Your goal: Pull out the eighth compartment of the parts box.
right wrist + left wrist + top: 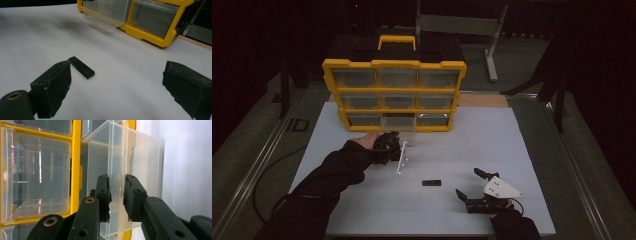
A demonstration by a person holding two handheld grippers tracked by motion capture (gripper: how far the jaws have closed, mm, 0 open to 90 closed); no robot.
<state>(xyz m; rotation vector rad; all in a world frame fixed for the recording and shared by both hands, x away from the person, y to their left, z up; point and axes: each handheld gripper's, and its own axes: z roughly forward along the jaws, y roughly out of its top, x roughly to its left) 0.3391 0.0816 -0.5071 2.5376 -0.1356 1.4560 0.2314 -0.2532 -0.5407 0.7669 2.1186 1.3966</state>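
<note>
Left hand-held gripper (116, 195) clamped on front wall of clear drawer (130, 165), drawer drawn partway out of yellow organizer (394, 95), bottom row, middle. Right hand-held gripper (468, 183) held wide apart, low over white desk (492, 135). Small black stick (81, 67) seen lying just ahead of its left jaw.

High cam looks down on table (492, 135); tool cams close (both see organizer (394, 95)).

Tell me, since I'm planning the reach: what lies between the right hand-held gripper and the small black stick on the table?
Nothing: in the high view, bare white table separates the open right hand-held gripper from the small black stick.
</note>
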